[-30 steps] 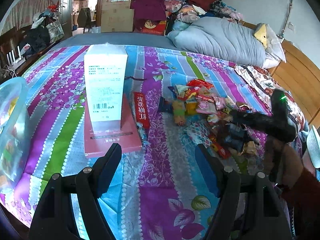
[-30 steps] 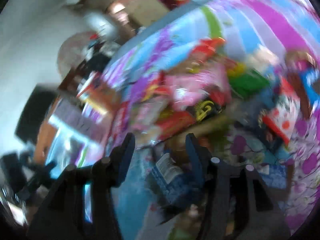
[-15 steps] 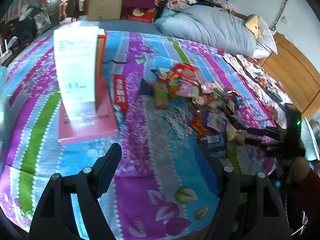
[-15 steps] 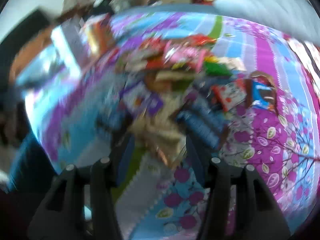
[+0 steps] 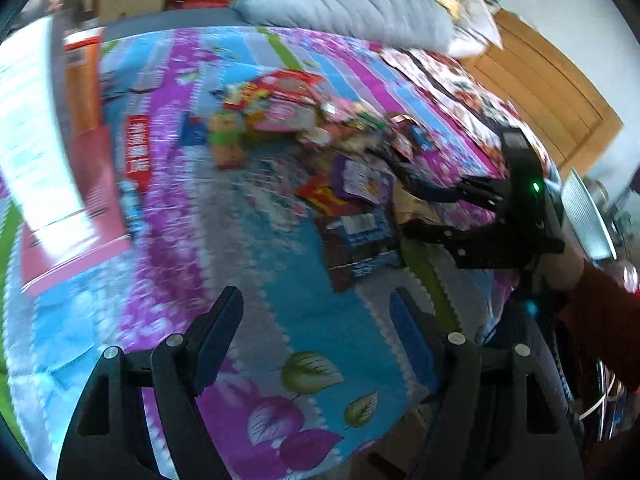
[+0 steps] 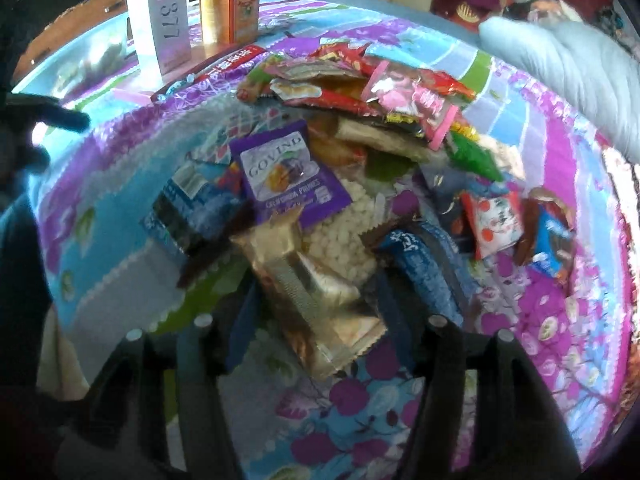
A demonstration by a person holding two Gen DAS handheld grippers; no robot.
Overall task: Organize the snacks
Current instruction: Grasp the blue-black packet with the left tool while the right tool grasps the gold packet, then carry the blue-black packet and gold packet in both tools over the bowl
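Observation:
A pile of snack packets (image 5: 320, 128) (image 6: 380, 92) lies on the striped floral bedspread (image 5: 280, 280). At its near edge are a purple prune packet (image 6: 288, 172) and a blue packet (image 6: 192, 204). My right gripper (image 6: 320, 284) (image 5: 432, 208) points down at that near edge. It is shut on a gold foil packet (image 6: 316, 300) that fills the gap between its fingers. My left gripper (image 5: 316, 296) hovers open over bare bedspread, short of the pile, with nothing between its fingers.
A tall white box (image 6: 160, 20) and an orange box (image 6: 228, 8) stand on a pink book (image 5: 80, 200) left of the pile. A grey quilt (image 5: 352, 4) lies at the far end and a wooden headboard (image 5: 552, 92) stands to the right. A dark red sleeve (image 5: 600, 312) is behind the right gripper.
The left gripper has tipped down and moved toward the pile, still open. The right gripper has rolled upright and sunk to the pile's near edge with the gold packet between its fingers.

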